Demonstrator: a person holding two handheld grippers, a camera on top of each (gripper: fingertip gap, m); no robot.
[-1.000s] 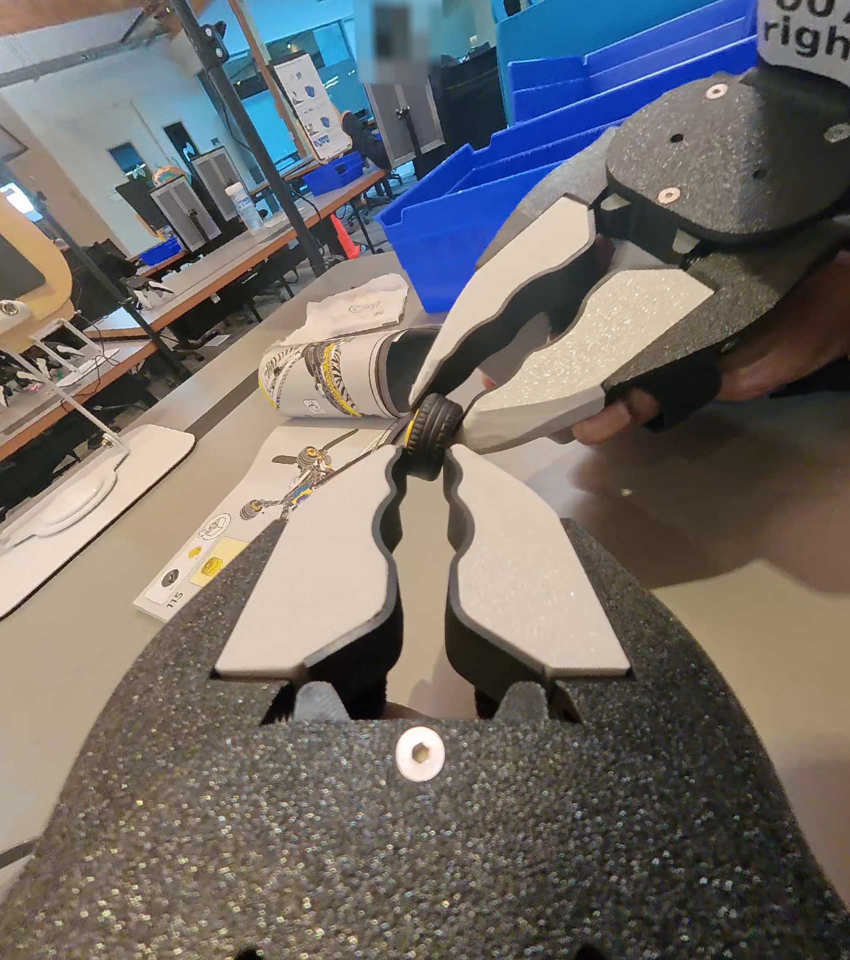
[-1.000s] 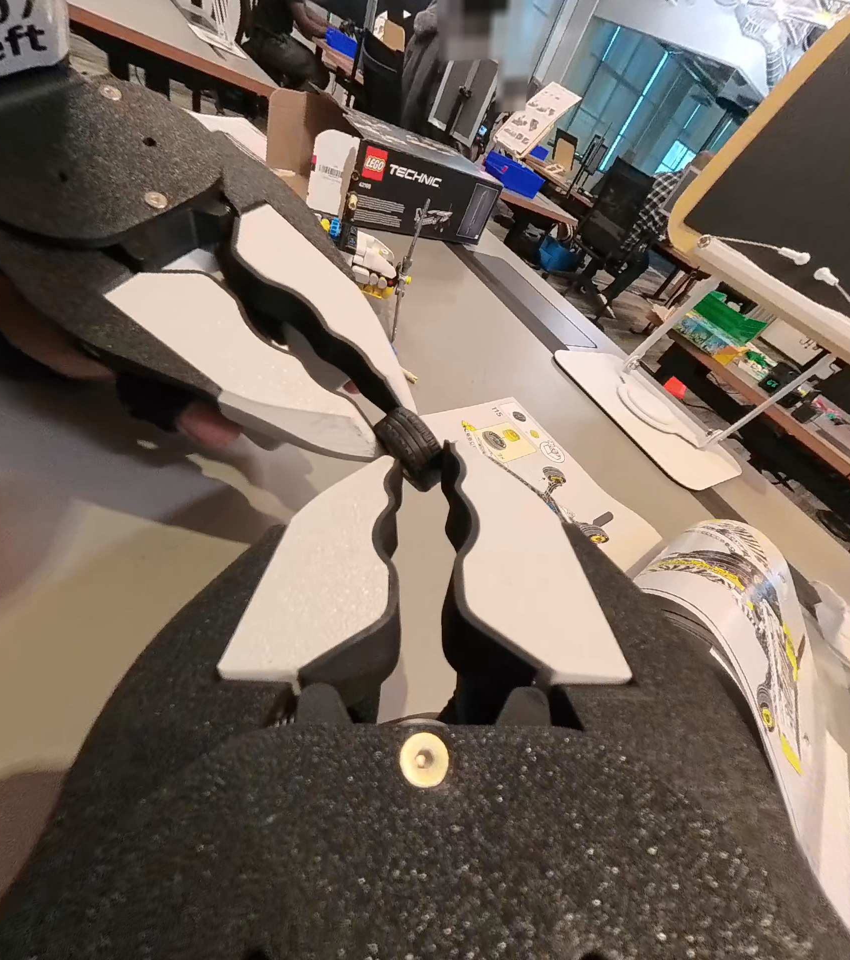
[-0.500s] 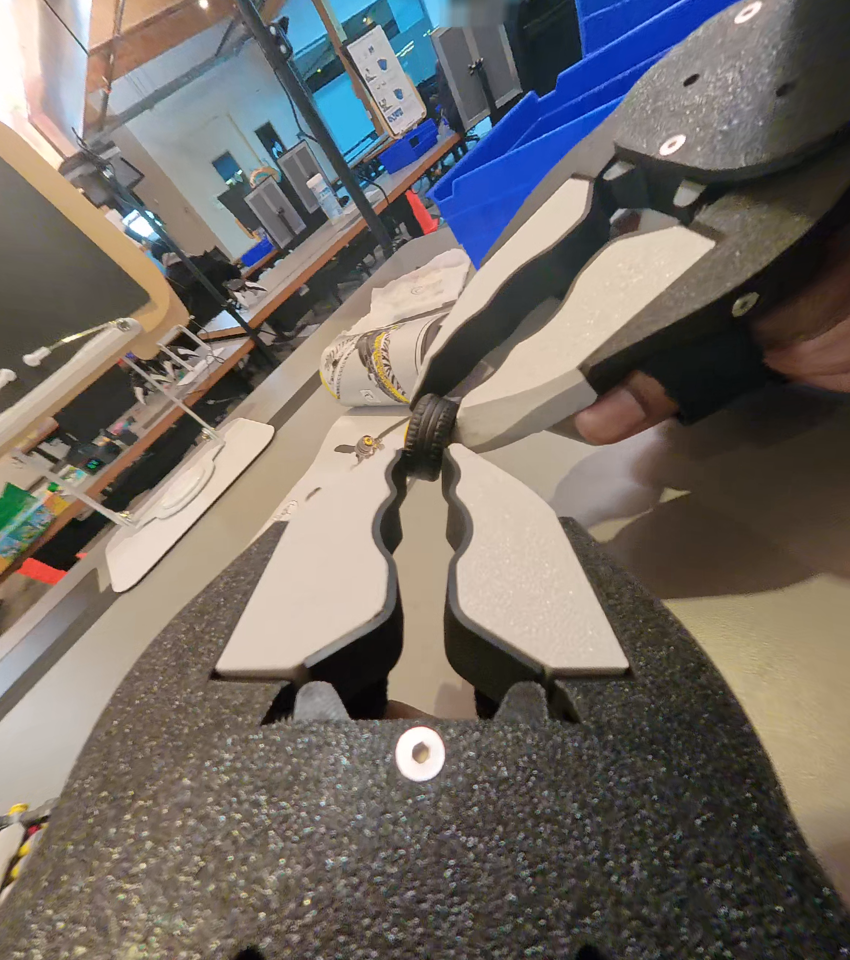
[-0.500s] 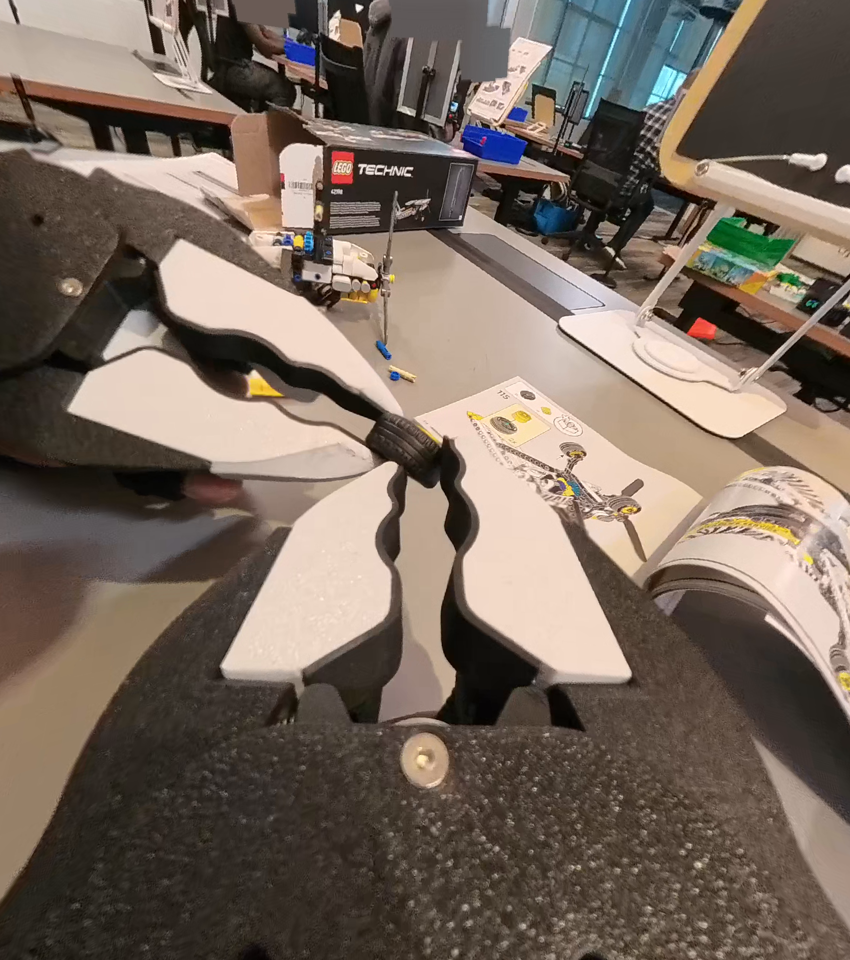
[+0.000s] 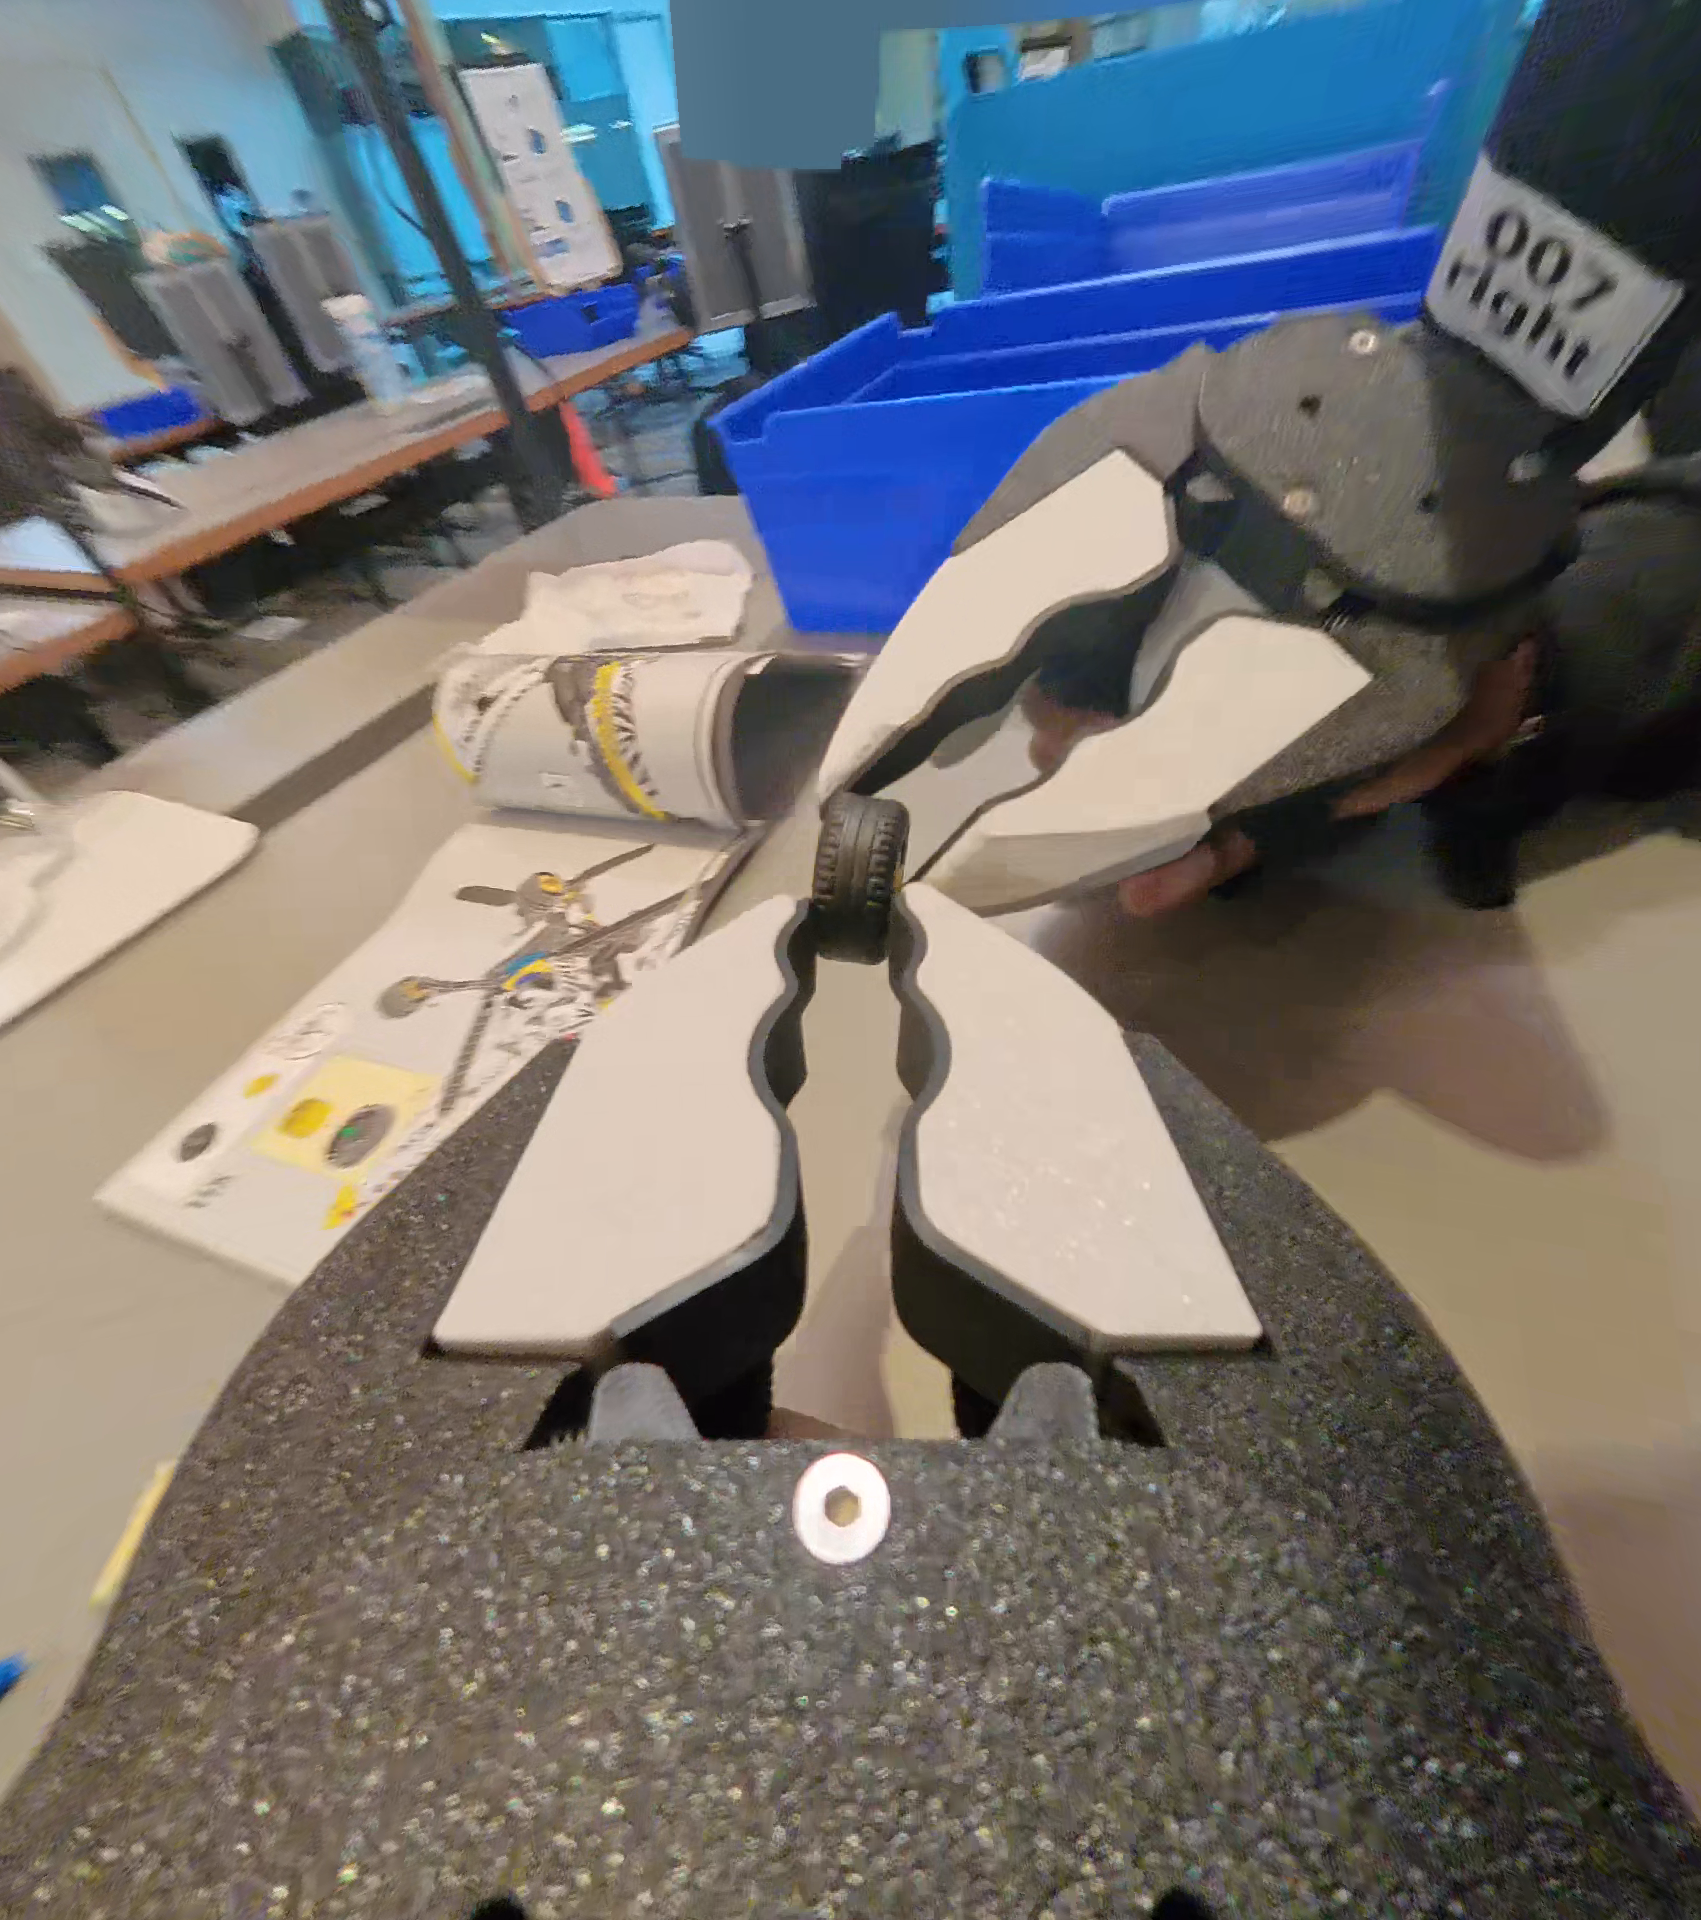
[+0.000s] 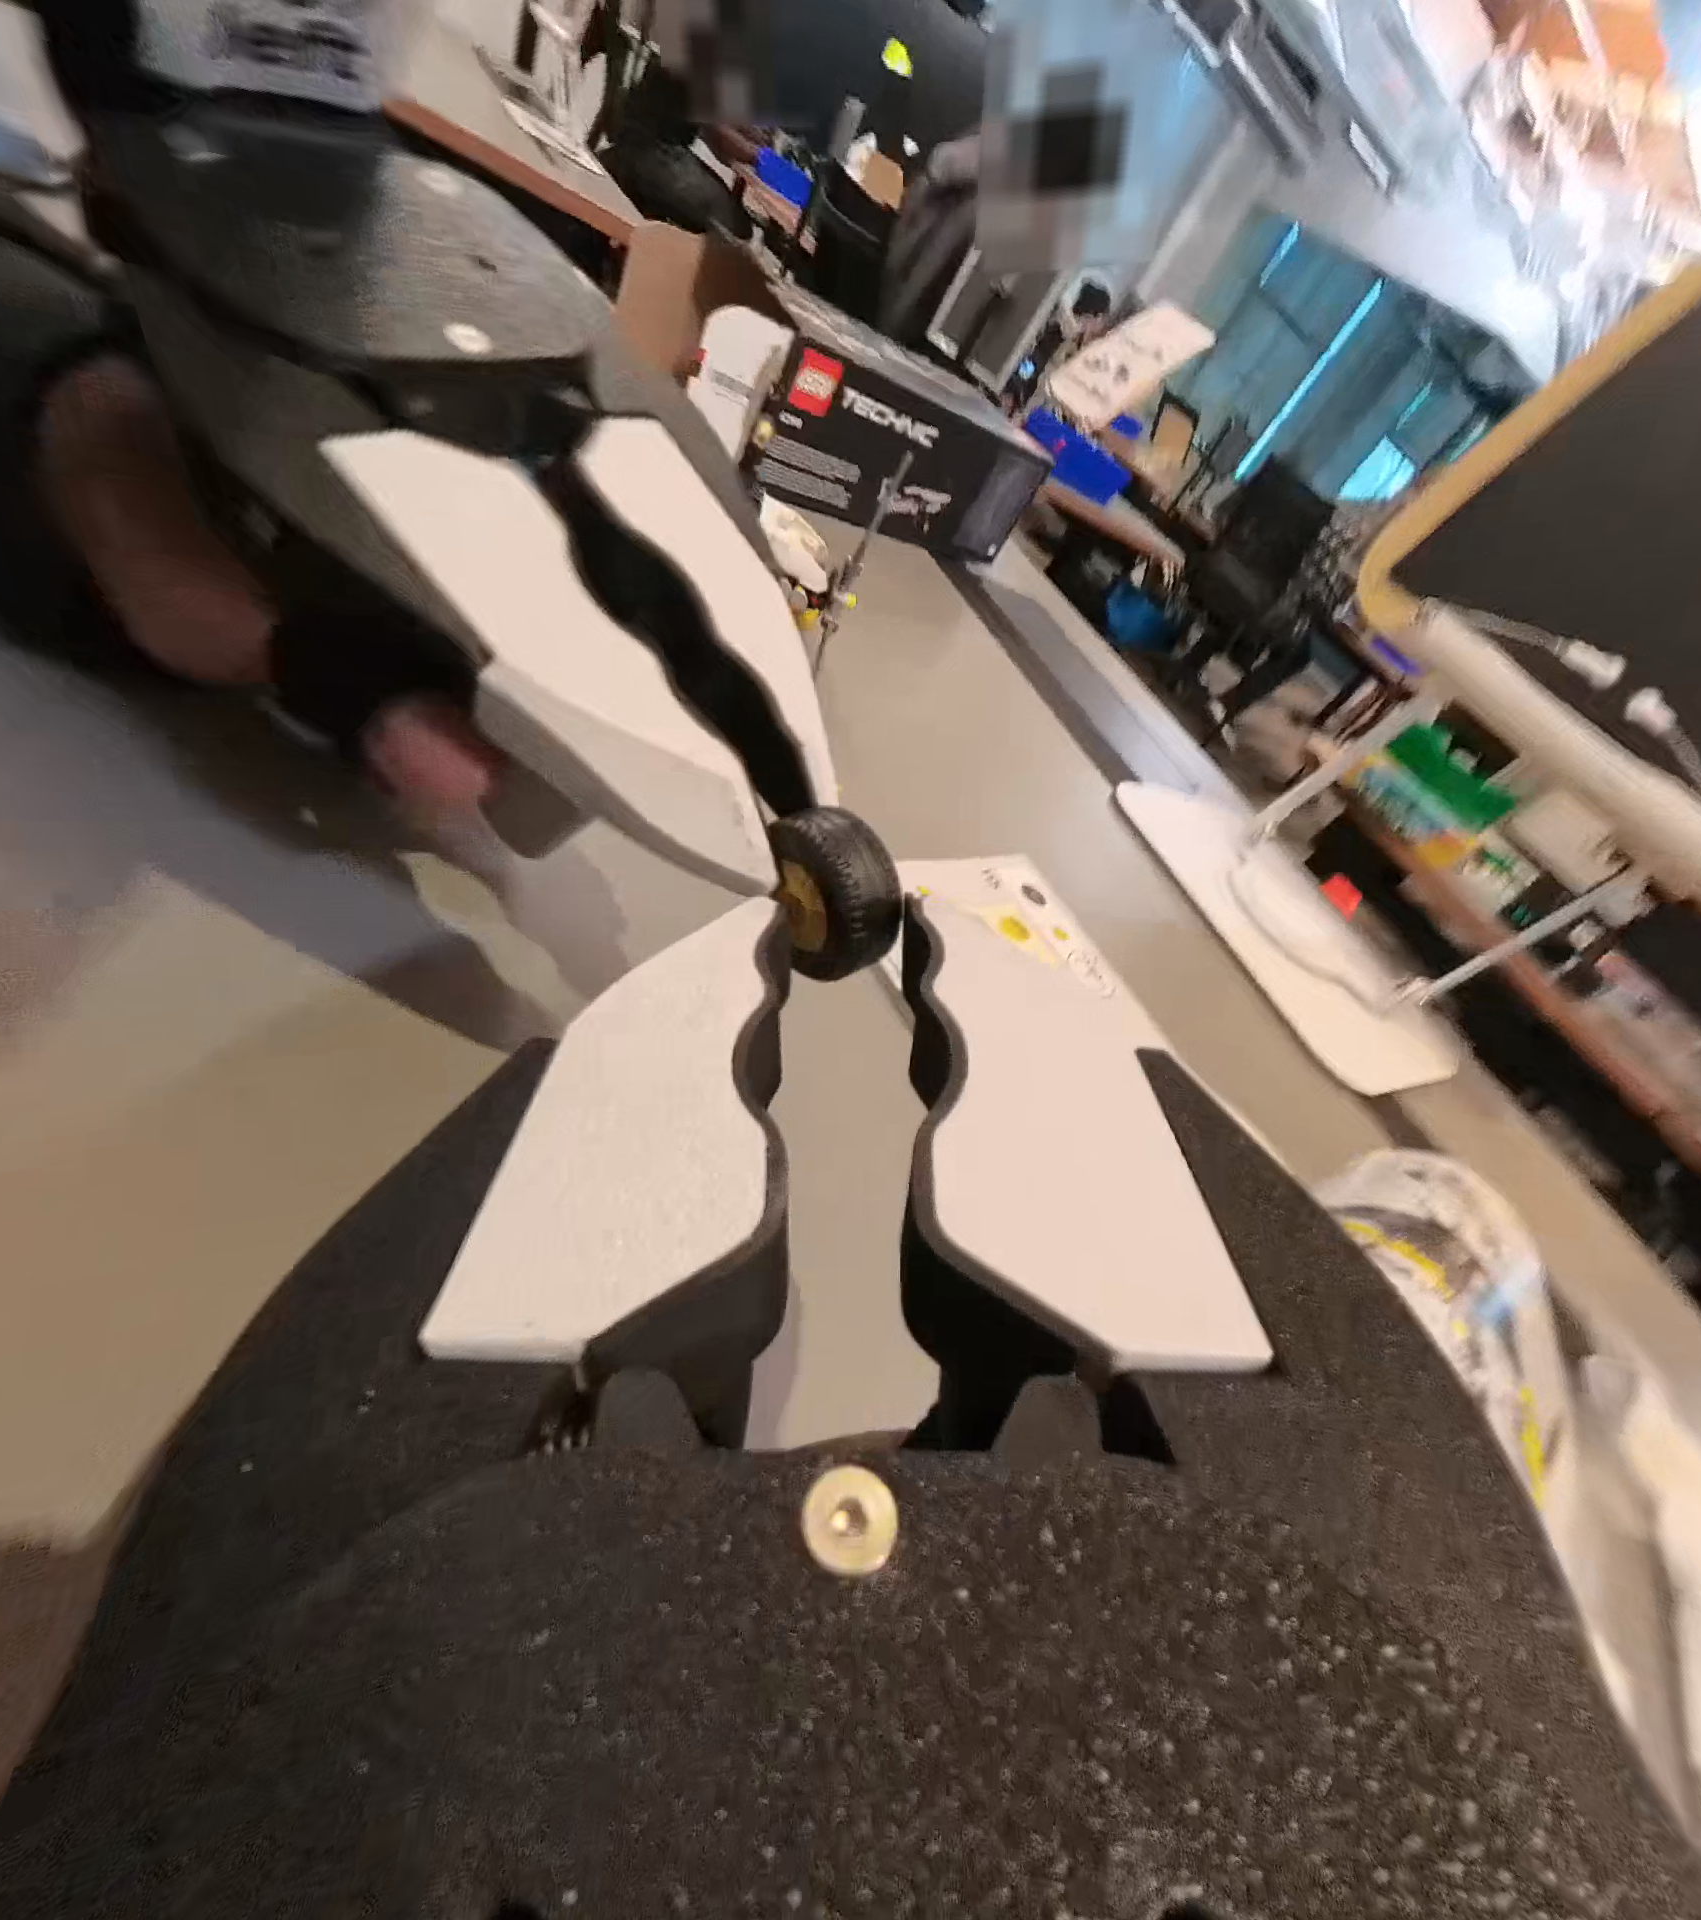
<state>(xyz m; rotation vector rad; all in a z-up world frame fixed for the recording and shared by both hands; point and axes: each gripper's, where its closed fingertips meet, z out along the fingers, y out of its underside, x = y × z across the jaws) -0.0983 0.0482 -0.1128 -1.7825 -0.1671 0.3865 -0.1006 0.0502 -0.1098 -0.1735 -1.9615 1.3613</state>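
The small black rubber wheel (image 5: 861, 878) looks light, grippy and slightly squashy. The left gripper (image 5: 851, 925) has its fingers clamped across the tread; the right gripper (image 6: 841, 920) has its fingers apart around the wheel.

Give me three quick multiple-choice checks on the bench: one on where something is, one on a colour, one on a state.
1. Where is the small black wheel?
A. Lying on the table
B. Between the left gripper's fingers, off the table
C. Inside the blue bin

2. What colour is the wheel's hub?
A. Yellow
B. Red
C. White

3. How does the printed booklet behind the wheel lie?
A. Flat and closed
B. Standing on edge
C. Curled over into a roll

Answers:
1 B: both fingers press the wheel's sides above the grey table.
2 A: the right wrist view shows a yellow centre.
3 C: its pages bend round, leaving a dark hollow.
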